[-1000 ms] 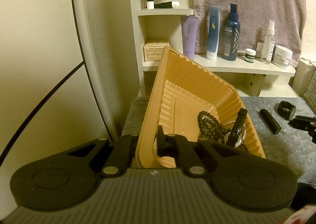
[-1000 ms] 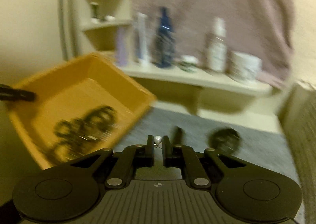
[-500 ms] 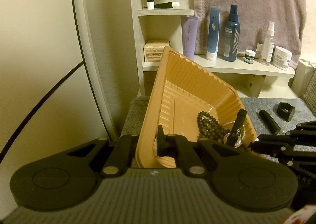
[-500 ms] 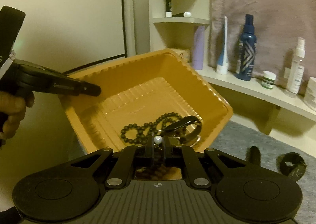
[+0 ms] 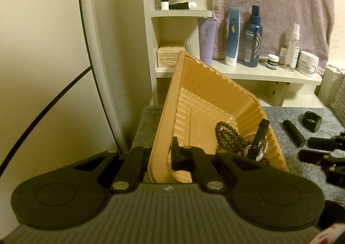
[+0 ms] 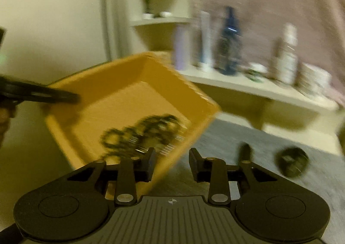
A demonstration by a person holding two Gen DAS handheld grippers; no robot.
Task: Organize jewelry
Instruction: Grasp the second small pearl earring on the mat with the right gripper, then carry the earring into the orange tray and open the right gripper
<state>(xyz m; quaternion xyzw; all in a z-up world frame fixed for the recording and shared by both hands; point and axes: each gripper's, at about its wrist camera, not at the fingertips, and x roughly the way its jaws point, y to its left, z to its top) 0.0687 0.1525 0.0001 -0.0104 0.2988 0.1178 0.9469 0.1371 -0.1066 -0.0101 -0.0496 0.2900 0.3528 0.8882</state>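
Grey cloth (image 5: 280,119) underlies an orange tray (image 5: 194,84), tilted by the clamped left gripper (image 5: 160,155) so beads (image 5: 226,134) gather; the right gripper (image 6: 170,164) is opening, empty.

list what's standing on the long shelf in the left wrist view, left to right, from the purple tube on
purple tube → white and blue tube → dark blue spray bottle → small green-labelled jar → clear spray bottle → white jar
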